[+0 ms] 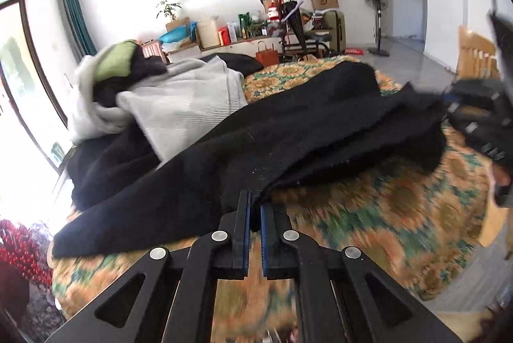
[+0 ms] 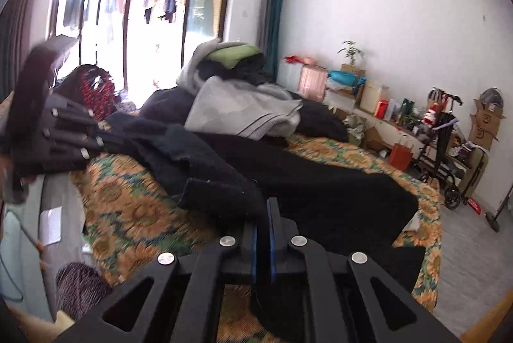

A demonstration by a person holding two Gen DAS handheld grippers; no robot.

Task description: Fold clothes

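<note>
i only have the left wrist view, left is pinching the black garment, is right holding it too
Observer: Yes, the right gripper is shut on the black garment.
Operator: anything on my far left past the pile
Observer: A tall window with clothes hanging outside.
Operator: what's below the bed on the left side
Observer: A dark knitted item beside the sunflower cover.

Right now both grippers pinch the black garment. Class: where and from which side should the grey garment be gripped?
Grip the grey garment at its free lower corner, coming from the near bed edge. That flap lies flat and exposed over the black garment; its far end is buried in the clothes pile.
</note>
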